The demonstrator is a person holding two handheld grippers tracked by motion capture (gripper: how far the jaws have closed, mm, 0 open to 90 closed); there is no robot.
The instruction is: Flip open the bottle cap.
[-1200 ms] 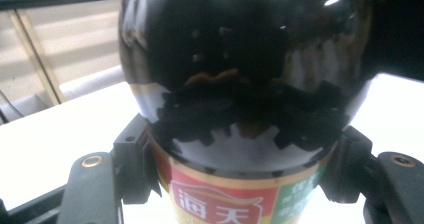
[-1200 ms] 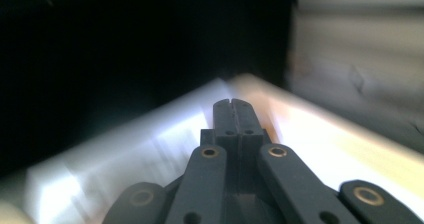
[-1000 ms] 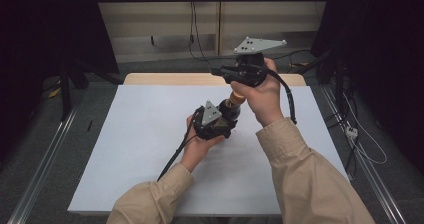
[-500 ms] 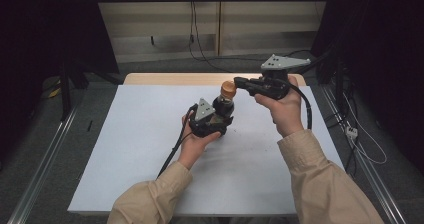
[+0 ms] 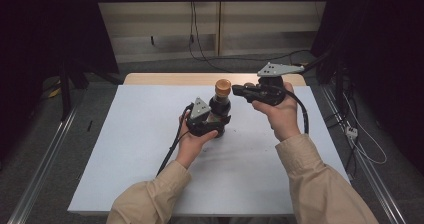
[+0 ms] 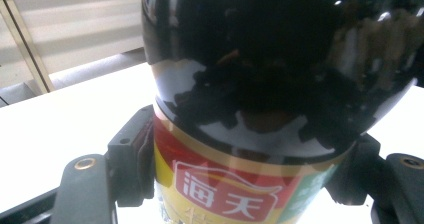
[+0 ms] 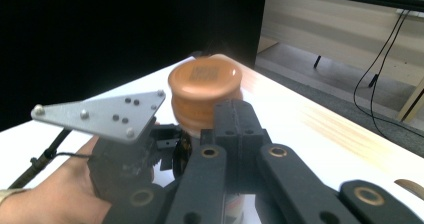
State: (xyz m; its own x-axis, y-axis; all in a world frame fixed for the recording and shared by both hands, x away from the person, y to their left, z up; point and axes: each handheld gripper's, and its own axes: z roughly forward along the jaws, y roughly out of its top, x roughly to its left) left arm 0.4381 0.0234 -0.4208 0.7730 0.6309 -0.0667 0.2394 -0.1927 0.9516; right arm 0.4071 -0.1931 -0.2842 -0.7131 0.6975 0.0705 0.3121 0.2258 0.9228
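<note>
A dark sauce bottle (image 5: 219, 108) with an orange-brown cap (image 5: 222, 87) stands upright on the white table (image 5: 125, 134). My left gripper (image 5: 215, 124) is shut on its lower body. In the left gripper view the glossy bottle (image 6: 280, 74) and its red and yellow label (image 6: 225, 194) sit between the two jaws. My right gripper (image 5: 236, 90) is level with the cap, just to its right, and points at it. Its jaws are shut together with nothing between them. The right gripper view has the cap (image 7: 205, 84) just beyond my right gripper (image 7: 235, 111), and the left gripper (image 7: 125, 154) below.
A bare wooden strip (image 5: 165, 79) runs along the table's far edge. Cables (image 5: 360, 144) lie on the floor at the right. Metal rails (image 5: 45, 159) run along both sides of the table, with dark curtains beyond.
My right gripper has come off the top of the bottle, moving right and down to cap height, so the cap now shows. The left gripper and bottle shifted slightly.
</note>
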